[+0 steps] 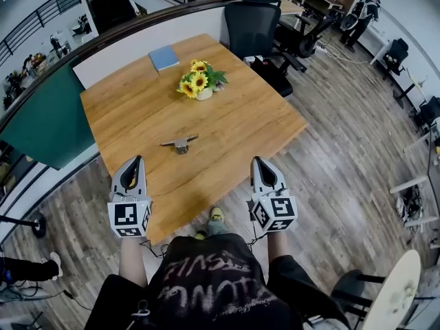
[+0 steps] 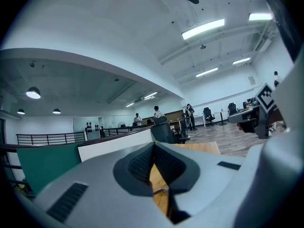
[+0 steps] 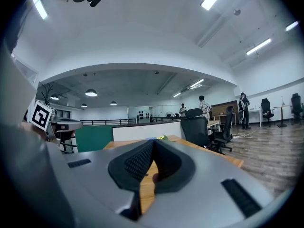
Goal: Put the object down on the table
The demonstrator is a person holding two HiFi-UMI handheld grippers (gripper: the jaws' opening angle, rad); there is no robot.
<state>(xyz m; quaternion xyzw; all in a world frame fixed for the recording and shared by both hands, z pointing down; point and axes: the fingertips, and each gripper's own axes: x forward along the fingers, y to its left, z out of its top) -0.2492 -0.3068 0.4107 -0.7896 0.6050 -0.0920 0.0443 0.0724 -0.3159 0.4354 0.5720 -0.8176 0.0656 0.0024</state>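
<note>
Two grippers parked at desk (image 1: 237,126) near edge. Left gripper (image 1: 137,159): fingers (image 2: 137,165) together, empty. Right gripper (image 1: 256,161): fingers (image 3: 137,163) together, empty. Object (image 1: 180,143) lies on desk ahead, between them, touching neither. I judge put-down done; grippers held clear so nothing nudges it.

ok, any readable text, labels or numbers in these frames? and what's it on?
Black shirt: two lines of scrawled white lettering, too distorted to read reliably.
Left marker cube and right marker cube: black-and-white square codes only, no words or numbers.
Blue book: no lettering can be made out on the cover.
Nothing else readable in any view.
</note>
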